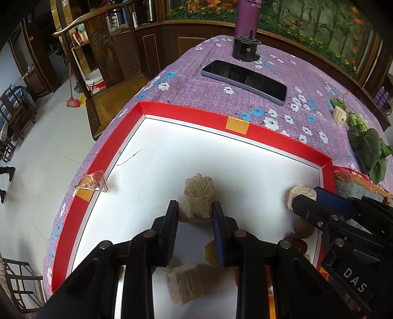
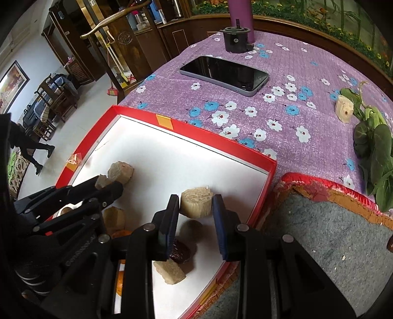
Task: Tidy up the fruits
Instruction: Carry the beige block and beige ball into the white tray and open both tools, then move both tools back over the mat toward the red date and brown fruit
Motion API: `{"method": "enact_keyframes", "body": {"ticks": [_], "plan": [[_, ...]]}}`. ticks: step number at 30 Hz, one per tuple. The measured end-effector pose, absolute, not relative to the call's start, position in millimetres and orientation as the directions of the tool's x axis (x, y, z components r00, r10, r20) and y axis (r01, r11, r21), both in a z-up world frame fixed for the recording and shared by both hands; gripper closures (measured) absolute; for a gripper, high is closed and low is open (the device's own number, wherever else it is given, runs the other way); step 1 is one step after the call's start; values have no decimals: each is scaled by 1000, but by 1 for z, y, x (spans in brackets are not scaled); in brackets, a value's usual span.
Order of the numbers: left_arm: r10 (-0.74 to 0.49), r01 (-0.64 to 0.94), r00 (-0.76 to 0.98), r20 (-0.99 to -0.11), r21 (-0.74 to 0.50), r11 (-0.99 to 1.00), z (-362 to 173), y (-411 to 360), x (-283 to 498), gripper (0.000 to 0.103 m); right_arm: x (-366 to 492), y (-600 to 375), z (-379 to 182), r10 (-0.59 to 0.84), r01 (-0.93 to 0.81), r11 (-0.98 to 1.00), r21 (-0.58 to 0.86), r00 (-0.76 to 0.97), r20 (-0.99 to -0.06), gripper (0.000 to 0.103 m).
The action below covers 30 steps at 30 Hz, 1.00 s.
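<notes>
the work surface is a table covered by a purple cloth point(image 1: 196, 81) printed with white and blue flowers. on its near part sits a shallow red tray point(image 1: 186, 113) with a white floor; small orange patches mark its rim. to the right of the tray, in the right wrist view, lies a grey mat point(image 2: 326, 235) with a frayed red and orange edge.

left gripper point(image 1: 195, 211): jaws narrowed on a pale fibrous sugarcane chunk point(image 1: 198, 189), pads pressed against its lower part, the chunk over the tray's white floor. right gripper point(image 2: 196, 206): jaws pinching a second cane piece point(image 2: 196, 201) near the tray's right wall. both grippers point steeply down into the tray.

further cut pieces lie loose on the tray floor nearer the cameras — a pale block point(image 1: 185, 285) and a dark red date point(image 2: 180, 251) among them. one more cane section point(image 2: 345, 108) rests outside the tray on the cloth at the right, just beside some dark green leaves point(image 2: 375, 152).

beyond the tray a dark phone point(image 1: 245, 81) lies flat on the cloth, screen up. behind it stands a black cylindrical base point(image 1: 246, 47), with a purple bottle point(image 1: 246, 17) behind that.

room: pale tiled floor at left, dark wooden cabinets and a wooden chair point(image 1: 103, 63) beside the table, a broom point(image 1: 72, 98) leaning near a white bucket point(image 1: 94, 79). a panel of painted flowers and foliage runs along the far wall. a person's legs point(image 2: 36, 152) appear at the left edge of the right wrist view.
</notes>
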<state>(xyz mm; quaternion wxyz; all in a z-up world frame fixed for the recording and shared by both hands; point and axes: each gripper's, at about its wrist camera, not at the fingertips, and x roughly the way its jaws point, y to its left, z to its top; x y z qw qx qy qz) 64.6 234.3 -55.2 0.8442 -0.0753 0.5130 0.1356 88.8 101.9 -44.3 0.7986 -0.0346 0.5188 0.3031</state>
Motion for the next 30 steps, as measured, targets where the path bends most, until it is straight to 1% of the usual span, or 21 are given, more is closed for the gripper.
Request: {"method": "enact_keyframes", "body": {"ticks": [8,11,12,13,14,15,16,19,30], "plan": [[171,-315,428,-887,31,949,-57,234,67,76,89,105,-44,440,-520,817,249,281,-853,72],[172,-315,429,-887,32,948,-58,234,66,74,89,104,-45,436,-513,821,251,281,-855,70],[168,-313,431,-887,27,949,-57,234,67,70,89,103,-46,435,-512,822,251,279,-856,67],[166,-314,434,-886,25,949,-57,234,67,63,90,102,-46,437,-510,821,254,276,-856,62],[173,-319,438,-882,28,947,-55,234,66,60,90,101,-46,438,-500,824,265,268,-858,58],[180,-321,444,-878,32,946,-54,234,66,54,90,99,-46,440,-492,827,272,265,-858,51],[181,-322,450,-875,30,946,-53,234,65,50,90,97,-46,445,-485,828,280,265,-856,49],[180,-324,463,-868,23,946,-47,234,64,44,88,95,-42,450,-485,828,283,272,-851,48],[198,-323,498,-844,31,946,-27,228,59,40,77,85,-16,488,-487,819,303,313,-815,48]]}}
